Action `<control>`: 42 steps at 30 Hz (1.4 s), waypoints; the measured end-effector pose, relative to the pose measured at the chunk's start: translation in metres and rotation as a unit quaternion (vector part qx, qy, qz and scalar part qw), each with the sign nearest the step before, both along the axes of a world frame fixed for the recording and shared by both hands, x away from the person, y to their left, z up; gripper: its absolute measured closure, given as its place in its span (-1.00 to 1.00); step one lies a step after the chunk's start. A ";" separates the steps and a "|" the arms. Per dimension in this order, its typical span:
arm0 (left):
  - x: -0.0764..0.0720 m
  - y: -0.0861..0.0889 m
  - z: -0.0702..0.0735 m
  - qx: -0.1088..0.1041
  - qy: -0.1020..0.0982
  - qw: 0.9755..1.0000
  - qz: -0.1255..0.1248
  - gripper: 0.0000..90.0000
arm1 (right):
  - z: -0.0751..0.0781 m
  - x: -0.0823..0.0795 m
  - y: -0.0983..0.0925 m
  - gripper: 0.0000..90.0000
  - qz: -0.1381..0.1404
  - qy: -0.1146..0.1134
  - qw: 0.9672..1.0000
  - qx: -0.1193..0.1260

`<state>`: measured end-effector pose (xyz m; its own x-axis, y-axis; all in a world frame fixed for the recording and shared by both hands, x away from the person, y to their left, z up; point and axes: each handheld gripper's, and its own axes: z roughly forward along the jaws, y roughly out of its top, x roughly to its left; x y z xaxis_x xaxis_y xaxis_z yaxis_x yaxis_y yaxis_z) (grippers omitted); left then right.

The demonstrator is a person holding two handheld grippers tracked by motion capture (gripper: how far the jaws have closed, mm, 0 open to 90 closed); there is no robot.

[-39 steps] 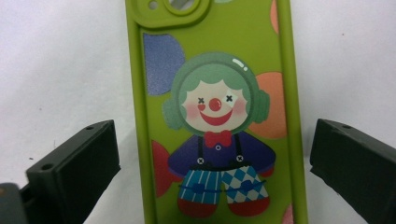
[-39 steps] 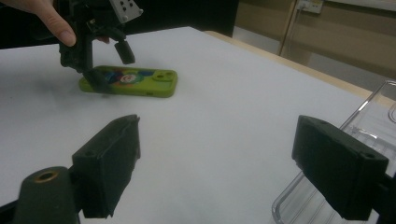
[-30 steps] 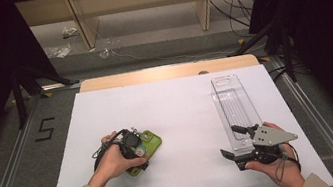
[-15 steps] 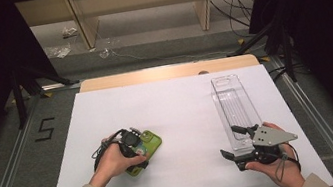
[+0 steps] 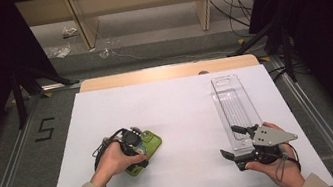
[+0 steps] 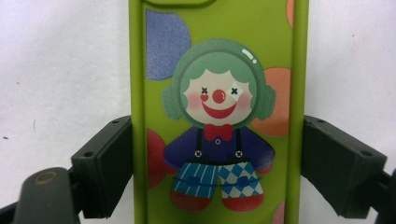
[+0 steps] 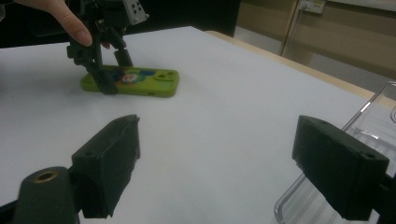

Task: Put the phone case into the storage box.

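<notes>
At 7 o'clock on the white table [image 5: 179, 122], lower-left area, lies the green phone case [image 5: 148, 146], flat, printed side up: clown figure with green hair, red nose, red bow tie, blue top, checked trousers. Left gripper [image 5: 133, 152] stands over the case pointing down, jaws straddling its two long edges. Jaws have just been closing, case between them. Left gripper view: both black pads sit right at the case's green rims [image 6: 215, 116], touching or a hair off, cannot tell which; no firm pinch visible. Left hand [image 5: 114, 160] wraps the gripper body, cable trailing back toward 6 o'clock.

Right gripper [image 5: 236, 144] at 5 o'clock, jaws spread wide, nothing between them, pointing toward 9 o'clock across the table. Right hand [image 5: 277, 167] under it, grey three-cornered plate on top. Clear plastic tray [image 5: 235, 108] just beside it, long side running 12 to 6, near end touching or right next to the far jaw.

Wooden shelving [image 5: 140, 6] beyond the table at 12 o'clock.
</notes>
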<state>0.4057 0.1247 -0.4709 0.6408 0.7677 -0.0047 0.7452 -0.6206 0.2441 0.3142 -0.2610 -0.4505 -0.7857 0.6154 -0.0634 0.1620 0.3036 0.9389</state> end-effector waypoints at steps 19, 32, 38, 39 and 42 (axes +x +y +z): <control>0.000 0.001 0.000 -0.003 0.003 1.000 0.007 -0.64 | 0.000 0.000 0.000 -0.64 0.000 0.000 1.000 0.003; -0.006 0.004 0.000 -0.021 -0.012 1.000 0.006 -0.64 | 0.001 0.000 0.000 -0.65 0.001 -0.001 1.000 0.006; -0.009 0.007 0.004 -0.043 -0.023 0.999 0.006 -0.64 | 0.001 0.000 0.000 -0.65 0.001 -0.001 1.000 0.006; -0.010 0.007 0.005 -0.047 -0.028 0.998 0.009 -0.64 | 0.001 0.000 0.000 -0.65 0.001 -0.001 1.000 0.006; -0.012 0.007 0.008 -0.061 -0.043 0.997 0.009 -0.64 | 0.001 0.000 0.000 -0.65 0.001 -0.001 1.000 0.007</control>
